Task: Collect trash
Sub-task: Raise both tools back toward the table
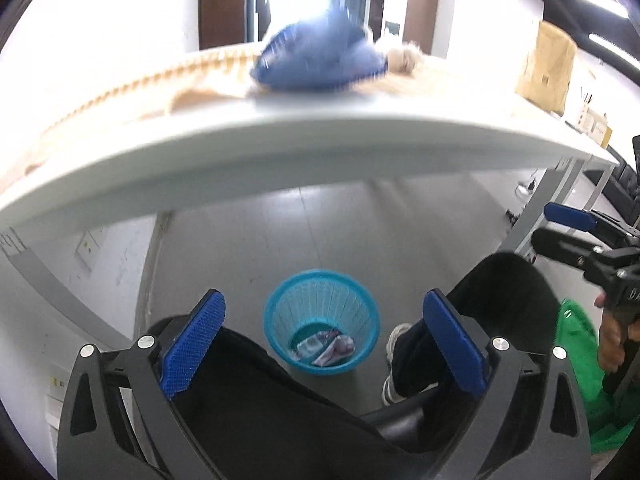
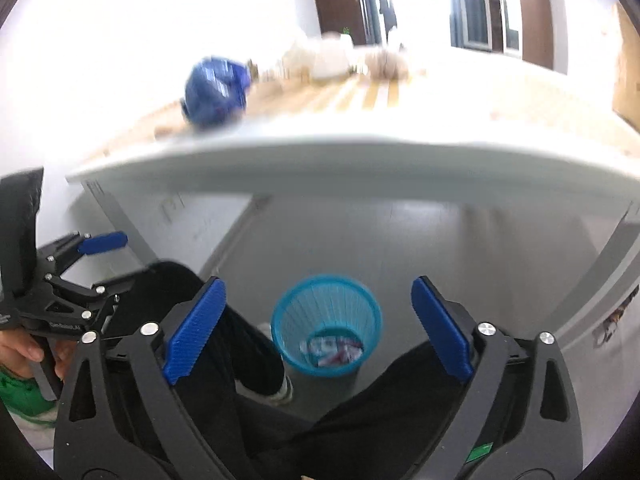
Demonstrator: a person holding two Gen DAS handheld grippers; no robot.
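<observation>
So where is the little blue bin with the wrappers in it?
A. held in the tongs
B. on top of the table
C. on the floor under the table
C: the blue bin stands on the grey floor, below the table edge.

The left gripper point(image 1: 324, 344) has its blue pads wide apart with nothing between them. Down past them a blue basket point(image 1: 280, 320) sits on the floor with wrappers point(image 1: 326, 348) inside. A blue bag point(image 1: 320, 60) (blurry) lies on the white table point(image 1: 280, 148).
</observation>
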